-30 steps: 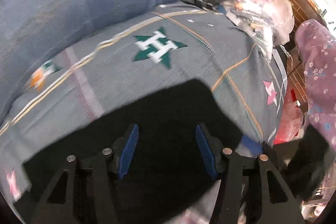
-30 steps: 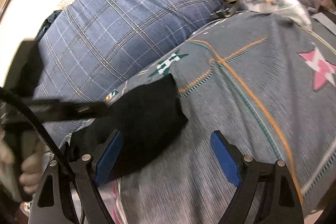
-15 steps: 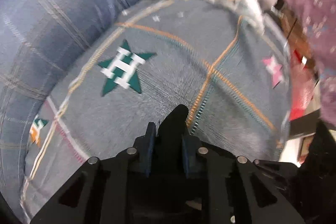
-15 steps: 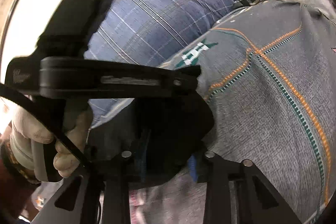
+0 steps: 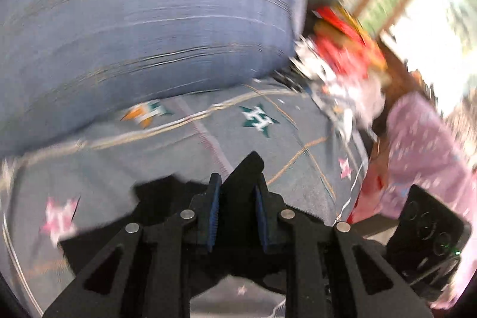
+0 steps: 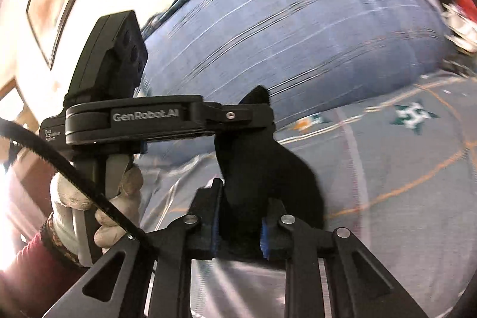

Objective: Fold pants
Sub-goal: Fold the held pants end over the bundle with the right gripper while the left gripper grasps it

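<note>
**Above the bed, both tongs lift the pants**

Between our left tongs (image 5: 235,213) and right tongs (image 6: 240,224), the black pants (image 6: 268,169) hang pinched at two edges. A second ago both stood open over flat cloth; now they are clamped and raised, so the fold has begun. Soft, matte, limp fabric droops over the grey star-patterned bedcover (image 5: 268,139), beside a plaid blue pillow (image 5: 134,35).

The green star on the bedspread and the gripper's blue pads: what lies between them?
In the left wrist view, only bare grey bedspread separates the green star from the black pants.
</note>
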Available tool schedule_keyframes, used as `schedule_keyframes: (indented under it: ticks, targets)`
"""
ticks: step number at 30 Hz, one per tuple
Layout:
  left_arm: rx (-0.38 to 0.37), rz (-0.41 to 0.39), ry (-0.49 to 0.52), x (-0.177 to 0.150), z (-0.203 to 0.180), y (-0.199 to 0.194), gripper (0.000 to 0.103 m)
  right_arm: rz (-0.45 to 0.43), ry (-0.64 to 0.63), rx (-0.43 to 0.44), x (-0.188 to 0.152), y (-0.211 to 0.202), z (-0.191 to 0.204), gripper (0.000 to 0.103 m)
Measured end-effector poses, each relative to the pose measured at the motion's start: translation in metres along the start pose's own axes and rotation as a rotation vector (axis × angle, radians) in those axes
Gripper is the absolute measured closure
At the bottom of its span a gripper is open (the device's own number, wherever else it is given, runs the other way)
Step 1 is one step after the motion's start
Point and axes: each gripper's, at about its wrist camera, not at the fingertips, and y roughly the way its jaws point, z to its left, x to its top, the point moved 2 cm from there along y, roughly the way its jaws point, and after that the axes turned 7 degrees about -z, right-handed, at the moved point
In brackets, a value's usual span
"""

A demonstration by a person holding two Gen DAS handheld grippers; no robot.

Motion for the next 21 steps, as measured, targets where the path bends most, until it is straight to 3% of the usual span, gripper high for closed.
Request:
schedule_keyframes:
  ticks: [6, 12, 19, 21]
  targets:
    - [-0.003, -0.062, -0.221, -0.034, 0.085, -0.029, 0.082, 0.154, -0.09, 0.012, -0.035, 0.074, 0.056, 0.084]
    - [-0.036, -0.095, -0.407, -0.066, 0.162, -0.034, 0.082, 0.268, -0.109, -0.015, -0.069, 0.131, 0.07, 0.084]
    - [-0.072, -0.14, -0.597, -0.103, 0.212, -0.046, 0.079, 0.363, -0.104, 0.022, -0.094, 0.169, 0.077, 0.081]
    - [-0.068, -0.168, -0.62, -0.11, 0.219, -0.057, 0.072, 0.367, -0.08, 0.036, -0.095, 0.172, 0.076, 0.081]
